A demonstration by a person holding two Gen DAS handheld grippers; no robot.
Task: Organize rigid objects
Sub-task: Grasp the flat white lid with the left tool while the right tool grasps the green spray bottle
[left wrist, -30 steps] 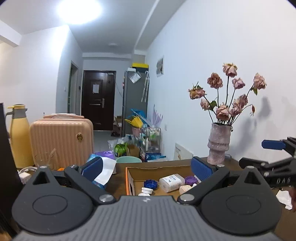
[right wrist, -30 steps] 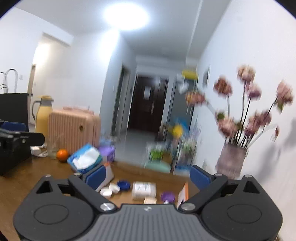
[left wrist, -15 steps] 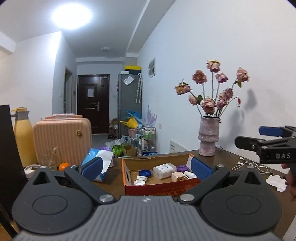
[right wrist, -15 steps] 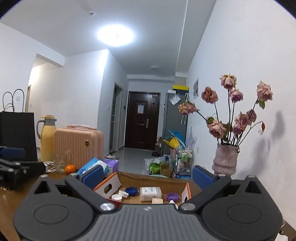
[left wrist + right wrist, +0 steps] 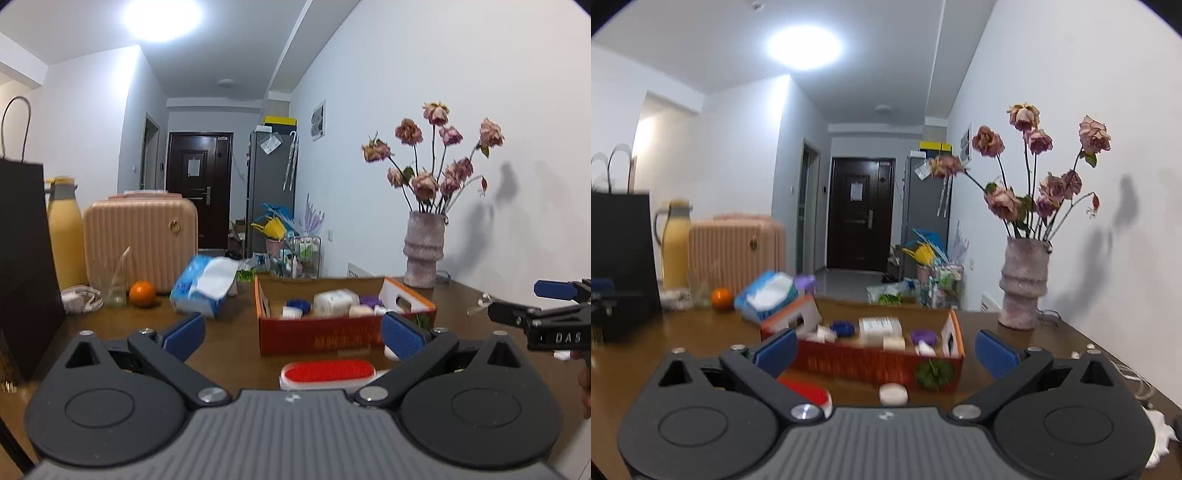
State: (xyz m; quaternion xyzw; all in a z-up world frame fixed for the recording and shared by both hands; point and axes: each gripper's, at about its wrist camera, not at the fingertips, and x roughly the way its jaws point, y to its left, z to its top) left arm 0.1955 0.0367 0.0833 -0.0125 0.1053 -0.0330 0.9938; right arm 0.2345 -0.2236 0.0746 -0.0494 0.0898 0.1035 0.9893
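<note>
Left wrist view
- Left claw [image 5: 291, 332]: jaws spread wide, nothing between the pads; carried low and near level over the bench [image 5: 229, 332], which suits a sideways reach at small items.
- Cardboard box [image 5: 325, 338]: open-topped, sits mid-bench just beyond the claw; reads as the collecting place, since small rigid pieces already lie inside.
- Box contents: white carton [image 5: 334, 302], blue cap [image 5: 298, 305], purple lid [image 5: 370, 300], all down in the box.
- Red-topped case [image 5: 327, 371]: loose on the bench, near side of the box, between the jaws in line of sight but untouched; likely next pick.
- Right claw [image 5: 532, 304]: enters from the right edge, off to the side of the box, clear of the left claw's path.
- Clutter, far left: tissue pack [image 5: 203, 286], orange [image 5: 142, 293], suitcase [image 5: 140, 240]; vase [image 5: 423, 251] far right. Not part of the sorting, in my judgement.

Right wrist view
- Right claw [image 5: 884, 350]: has just been opening, now at full spread, nothing between the pads.
- Cardboard box [image 5: 871, 362]: straight ahead, flaps up at both ends.
- White round lid [image 5: 894, 393]: on the bench just near of the box front, outside it; a candidate to go in.
- Red-topped case [image 5: 809, 393]: near left, partly hidden behind the claw body.
- Progress: judged early, with loose pieces yet outside the box.
</note>
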